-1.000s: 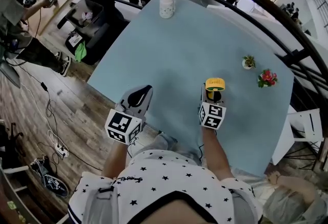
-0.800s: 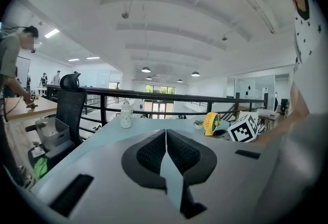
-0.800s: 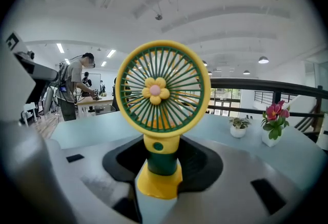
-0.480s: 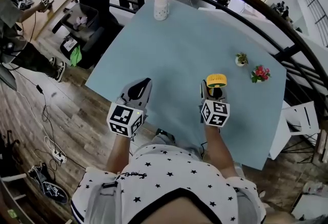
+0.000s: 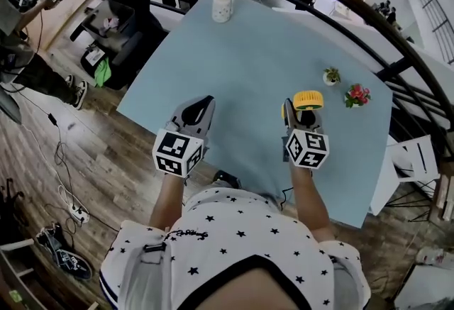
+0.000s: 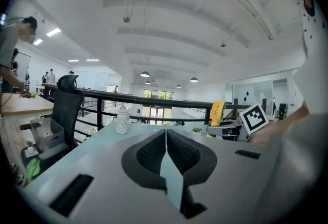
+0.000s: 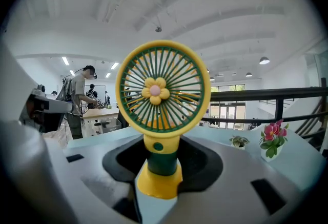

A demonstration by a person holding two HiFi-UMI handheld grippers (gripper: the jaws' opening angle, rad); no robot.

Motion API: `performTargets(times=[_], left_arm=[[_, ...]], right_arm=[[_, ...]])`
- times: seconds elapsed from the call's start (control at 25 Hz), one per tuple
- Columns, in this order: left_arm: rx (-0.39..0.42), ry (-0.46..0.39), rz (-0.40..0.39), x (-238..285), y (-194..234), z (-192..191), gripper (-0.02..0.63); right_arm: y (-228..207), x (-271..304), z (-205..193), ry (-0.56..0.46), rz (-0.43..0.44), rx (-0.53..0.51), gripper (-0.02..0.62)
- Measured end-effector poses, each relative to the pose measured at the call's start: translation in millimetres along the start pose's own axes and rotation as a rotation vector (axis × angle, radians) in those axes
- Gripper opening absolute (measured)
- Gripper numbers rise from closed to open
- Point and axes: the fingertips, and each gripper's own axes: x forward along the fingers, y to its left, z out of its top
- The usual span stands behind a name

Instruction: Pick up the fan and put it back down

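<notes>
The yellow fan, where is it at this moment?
In the head view the yellow fan stands upright in the right hand-held gripper, over the right part of the blue table; the small green plant and the pink flowers are just beyond it.

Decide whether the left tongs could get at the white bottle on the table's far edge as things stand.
Probably yes. The left tongs are empty, and only bare table lies between them and the bottle; they are shut, though, and the reach looks long.
</notes>
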Motion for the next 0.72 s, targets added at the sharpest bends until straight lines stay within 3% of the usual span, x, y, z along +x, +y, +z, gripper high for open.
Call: performTargets(times=[0.72], left_arm=[[0.008, 0.013, -0.046, 12.8, -15.5, -0.4, 0.029]], right_arm=[[-3.7, -44.6, 27.7, -0.067, 0.021, 0.077, 0.172]])
